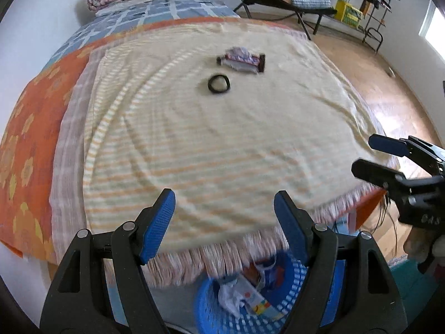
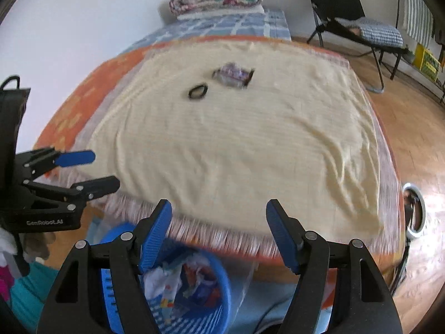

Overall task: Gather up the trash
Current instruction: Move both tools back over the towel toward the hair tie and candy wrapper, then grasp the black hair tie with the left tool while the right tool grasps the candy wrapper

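Both pairs of fingers spread apart and empty: left gripper [image 1: 224,222] and right gripper [image 2: 218,231], side by side above the fringed near edge of the bed [image 1: 194,144]. Far up the cream blanket [image 2: 236,144], a crumpled wrapper [image 1: 241,59] just beside a black ring [image 1: 219,84]. Below the bed edge, a blue basket [image 2: 219,303] filled with paper trash [image 2: 167,281].

"GenRobot.AI" stands in grey letters on the left hand-held gripper [image 2: 104,167].
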`<control>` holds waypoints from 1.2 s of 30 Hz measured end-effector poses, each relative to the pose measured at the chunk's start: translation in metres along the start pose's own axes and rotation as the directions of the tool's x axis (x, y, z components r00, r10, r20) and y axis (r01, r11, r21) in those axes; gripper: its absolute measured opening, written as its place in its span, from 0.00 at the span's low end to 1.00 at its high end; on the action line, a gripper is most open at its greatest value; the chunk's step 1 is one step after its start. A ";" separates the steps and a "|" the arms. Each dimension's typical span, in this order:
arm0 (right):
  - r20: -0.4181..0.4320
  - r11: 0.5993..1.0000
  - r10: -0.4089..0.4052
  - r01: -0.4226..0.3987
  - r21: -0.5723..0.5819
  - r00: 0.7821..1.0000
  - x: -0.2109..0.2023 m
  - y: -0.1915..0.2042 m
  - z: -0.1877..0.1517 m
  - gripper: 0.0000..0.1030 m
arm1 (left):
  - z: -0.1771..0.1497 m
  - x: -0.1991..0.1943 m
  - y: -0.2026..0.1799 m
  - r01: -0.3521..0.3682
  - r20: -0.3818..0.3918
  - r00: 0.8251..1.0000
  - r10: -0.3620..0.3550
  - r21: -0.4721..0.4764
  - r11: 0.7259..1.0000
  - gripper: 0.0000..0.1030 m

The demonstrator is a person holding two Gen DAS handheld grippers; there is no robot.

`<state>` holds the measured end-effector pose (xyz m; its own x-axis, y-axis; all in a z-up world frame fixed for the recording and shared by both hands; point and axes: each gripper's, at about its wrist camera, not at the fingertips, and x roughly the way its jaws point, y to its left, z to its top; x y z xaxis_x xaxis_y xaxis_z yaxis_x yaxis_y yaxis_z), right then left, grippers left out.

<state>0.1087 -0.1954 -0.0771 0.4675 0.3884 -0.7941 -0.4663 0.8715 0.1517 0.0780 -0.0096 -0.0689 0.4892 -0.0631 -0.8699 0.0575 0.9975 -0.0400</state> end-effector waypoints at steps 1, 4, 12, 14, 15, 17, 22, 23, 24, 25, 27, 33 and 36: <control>0.003 1.000 0.001 -0.001 0.009 1.000 0.004 -0.007 0.009 0.68 | 0.007 0.002 0.002 0.000 0.005 1.000 0.000 -0.007 1.000 0.74; 0.003 0.998 0.023 -0.023 0.064 1.000 0.015 -0.024 0.033 0.68 | 0.023 0.013 0.006 0.002 0.008 1.000 -0.002 -0.024 1.000 0.74; 0.030 0.991 0.039 -0.042 0.125 0.999 0.048 -0.052 0.094 0.68 | 0.065 0.049 0.014 0.019 0.002 1.000 -0.019 -0.081 0.997 0.74; 0.028 0.986 0.048 -0.052 0.156 0.998 0.058 -0.059 0.106 0.68 | 0.073 0.057 0.016 0.022 0.001 1.000 -0.022 -0.100 0.995 0.74; 0.026 0.982 0.055 -0.059 0.179 0.998 0.065 -0.064 0.113 0.68 | 0.078 0.062 0.017 0.022 0.004 1.000 -0.022 -0.110 0.994 0.74; 0.018 0.974 0.069 -0.071 0.214 0.997 0.077 -0.070 0.122 0.68 | 0.087 0.069 0.019 0.023 0.011 1.000 -0.021 -0.119 0.993 0.74; 0.012 0.954 0.116 -0.115 0.278 0.993 0.108 -0.079 0.142 0.68 | 0.104 0.091 0.021 0.003 0.001 1.000 -0.003 -0.112 0.994 0.74; 0.012 0.952 0.119 -0.118 0.284 0.993 0.113 -0.080 0.145 0.68 | 0.106 0.095 0.022 0.004 -0.001 1.000 -0.004 -0.114 0.993 0.74; 0.011 0.950 0.120 -0.118 0.289 0.993 0.118 -0.081 0.148 0.68 | 0.107 0.099 0.022 0.002 -0.005 1.000 -0.003 -0.115 0.993 0.74; 0.010 0.945 0.127 -0.124 0.303 0.992 0.124 -0.082 0.151 0.68 | 0.109 0.102 0.022 0.000 -0.008 1.000 -0.001 -0.115 0.993 0.74; 0.010 0.932 0.152 -0.146 0.331 0.988 0.132 -0.086 0.154 0.68 | 0.113 0.107 0.021 -0.006 -0.007 1.000 0.005 -0.112 0.994 0.70; 0.015 0.902 0.186 -0.177 0.393 0.982 0.152 -0.091 0.162 0.68 | 0.120 0.123 0.020 -0.042 -0.014 0.999 0.041 -0.094 0.995 0.57; 0.014 0.900 0.194 -0.184 0.395 0.981 0.159 -0.088 0.164 0.68 | 0.120 0.129 0.022 -0.043 -0.015 0.999 0.042 -0.087 0.995 0.50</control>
<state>0.3476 -0.1613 -0.1200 0.3790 0.5543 -0.7410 -0.2093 0.8313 0.5148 0.2470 0.0010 -0.1224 0.4778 -0.0206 -0.8782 -0.0397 0.9982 -0.0450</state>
